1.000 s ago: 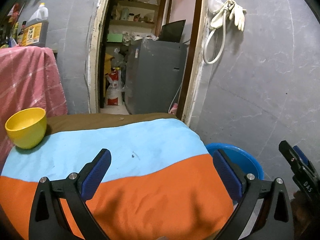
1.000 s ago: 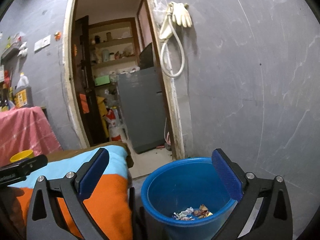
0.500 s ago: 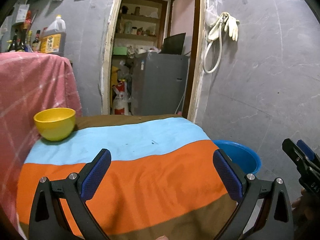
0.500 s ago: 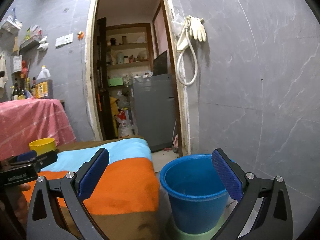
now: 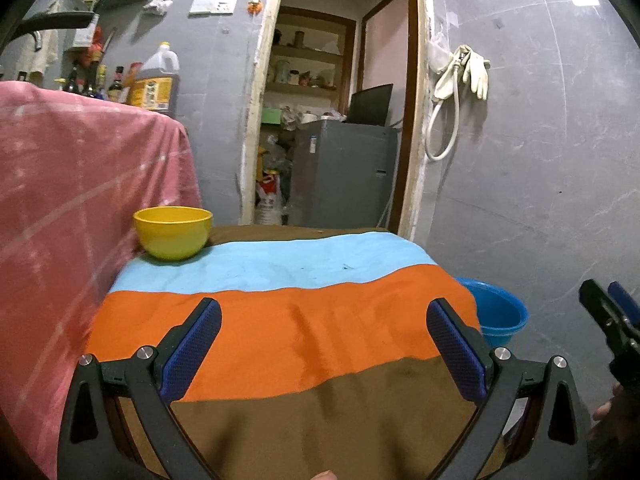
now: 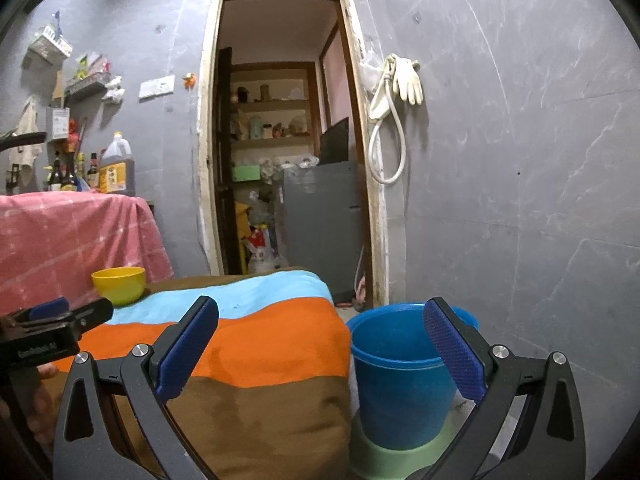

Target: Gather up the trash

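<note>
A blue bucket [image 6: 400, 376] stands on the floor to the right of the table; its inside is hidden from here. It also shows in the left wrist view [image 5: 498, 314]. My left gripper [image 5: 322, 350] is open and empty, above the near part of the striped cloth [image 5: 280, 320]. My right gripper [image 6: 320, 346] is open and empty, in front of the bucket and the table's right corner. I see no loose trash on the cloth, only tiny dark specks [image 5: 345, 267] on the blue stripe.
A yellow bowl [image 5: 173, 232] sits at the table's far left, next to a pink-covered surface [image 5: 72, 208] with bottles. A doorway [image 5: 332, 120] with a grey appliance is behind. The bucket stands on a green base [image 6: 384, 458]. Grey wall at right.
Both grippers have pulled back and up from the table and bucket. The trash inside the bucket has dropped out of sight. More of the cloth's brown near stripe shows.
</note>
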A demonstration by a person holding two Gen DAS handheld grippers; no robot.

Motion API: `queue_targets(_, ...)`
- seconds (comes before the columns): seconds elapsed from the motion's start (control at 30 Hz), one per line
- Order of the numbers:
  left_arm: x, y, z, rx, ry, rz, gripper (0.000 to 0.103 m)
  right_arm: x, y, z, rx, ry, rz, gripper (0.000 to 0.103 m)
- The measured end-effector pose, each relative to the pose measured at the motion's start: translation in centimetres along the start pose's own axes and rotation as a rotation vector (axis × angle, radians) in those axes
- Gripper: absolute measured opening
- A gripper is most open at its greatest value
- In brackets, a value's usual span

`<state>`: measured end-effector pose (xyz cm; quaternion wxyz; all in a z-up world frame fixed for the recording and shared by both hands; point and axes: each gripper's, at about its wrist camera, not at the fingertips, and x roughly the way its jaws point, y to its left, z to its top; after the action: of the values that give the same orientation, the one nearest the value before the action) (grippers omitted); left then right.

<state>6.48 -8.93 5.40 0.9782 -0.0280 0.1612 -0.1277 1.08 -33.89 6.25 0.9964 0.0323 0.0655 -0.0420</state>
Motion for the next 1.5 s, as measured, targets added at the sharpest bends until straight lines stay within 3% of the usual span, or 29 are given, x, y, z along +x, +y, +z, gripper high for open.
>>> queue_targets(0.2,-1.8,0.5,-1.8,0.006,-0.020,0.035,0.101,-2.1,0.9,-1.1,-0.023,-0.044,0.007,0.103)
queue_targets(0.73,-3.6,1.4,-5.5,-0.012,-0.055,0.097,0.101,-3.2,2.2,-3.8,-0.067,-0.027,0.029,0.103)
queue_targets(1.5,-3.4,2.1,-7.1,-0.043,-0.071,0.159,0.101,-1.6,2.9,-5.2,-0.082,0.051,0.077,0.103)
